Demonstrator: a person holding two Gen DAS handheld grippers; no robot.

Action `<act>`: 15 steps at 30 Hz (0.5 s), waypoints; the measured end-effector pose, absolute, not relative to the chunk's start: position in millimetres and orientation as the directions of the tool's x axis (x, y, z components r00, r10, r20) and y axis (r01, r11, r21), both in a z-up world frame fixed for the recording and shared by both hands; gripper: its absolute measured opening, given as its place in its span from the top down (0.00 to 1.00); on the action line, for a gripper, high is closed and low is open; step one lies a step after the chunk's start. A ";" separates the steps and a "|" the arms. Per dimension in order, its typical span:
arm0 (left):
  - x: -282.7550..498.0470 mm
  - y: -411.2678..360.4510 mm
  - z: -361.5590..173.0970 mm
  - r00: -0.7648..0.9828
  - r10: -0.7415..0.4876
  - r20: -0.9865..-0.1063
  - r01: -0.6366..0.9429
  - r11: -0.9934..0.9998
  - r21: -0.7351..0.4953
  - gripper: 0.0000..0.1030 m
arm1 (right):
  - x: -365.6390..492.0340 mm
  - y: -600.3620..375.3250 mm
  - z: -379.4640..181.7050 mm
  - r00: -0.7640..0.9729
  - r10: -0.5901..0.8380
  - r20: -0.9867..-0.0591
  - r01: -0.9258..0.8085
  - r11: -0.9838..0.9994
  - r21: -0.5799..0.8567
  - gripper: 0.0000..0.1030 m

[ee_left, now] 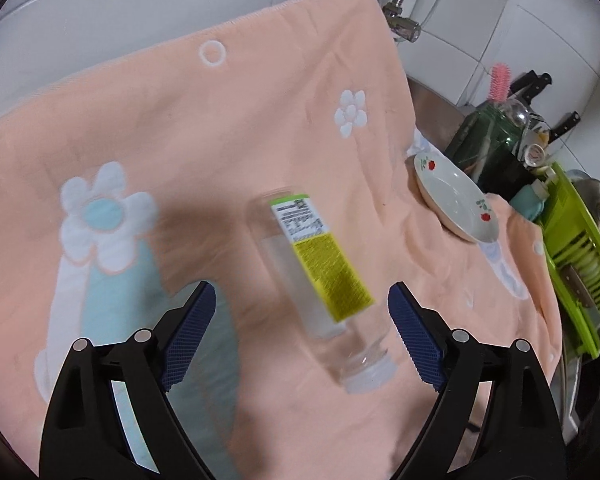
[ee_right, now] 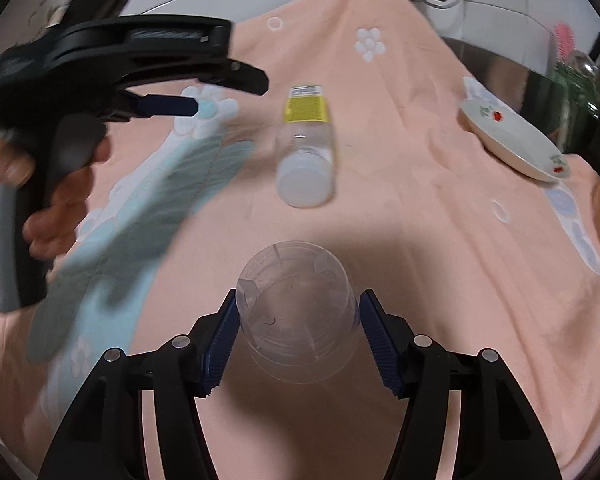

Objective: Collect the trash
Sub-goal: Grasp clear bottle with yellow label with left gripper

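Clear glossy plastic bottle (ee_left: 320, 280) and cup (ee_right: 296, 320) on soft matt terry cloth (ee_left: 220, 120).

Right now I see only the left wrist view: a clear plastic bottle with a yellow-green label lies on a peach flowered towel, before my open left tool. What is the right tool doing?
Observer: The right tool is shut on a clear plastic cup.
Operator: Is this cup near my bottle?
Observer: No. The clear labelled bottle lies farther out on the peach towel, apart from the cup.
Operator: Does my left tool touch the bottle?
Observer: No. In the right wrist view the left tool hangs left of the bottle, clear of it.
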State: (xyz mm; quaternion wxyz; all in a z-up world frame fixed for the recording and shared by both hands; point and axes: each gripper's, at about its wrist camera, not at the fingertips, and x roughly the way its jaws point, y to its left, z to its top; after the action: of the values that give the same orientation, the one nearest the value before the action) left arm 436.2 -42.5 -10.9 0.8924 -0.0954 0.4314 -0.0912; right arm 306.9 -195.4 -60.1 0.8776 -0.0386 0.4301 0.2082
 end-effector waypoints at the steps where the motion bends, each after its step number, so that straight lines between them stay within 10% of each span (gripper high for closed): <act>1: 440.7 -45.0 -12.8 0.603 -0.248 -0.758 0.076 0.964 -0.255 0.16 | 304.7 -199.2 -59.2 0.547 0.329 -0.770 -0.393 0.913 0.111 0.43; 15: 476.5 -59.5 -42.2 0.553 -0.205 -0.807 0.001 0.969 -0.245 0.17 | 266.8 -248.0 -57.9 0.564 0.276 -0.779 -0.336 0.938 0.089 0.43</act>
State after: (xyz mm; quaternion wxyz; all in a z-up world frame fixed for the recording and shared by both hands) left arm 476.5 -59.5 -42.2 0.8746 -0.1086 0.4689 -0.0588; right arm 266.8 -248.0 -57.9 0.8835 -0.0348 0.4339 0.1730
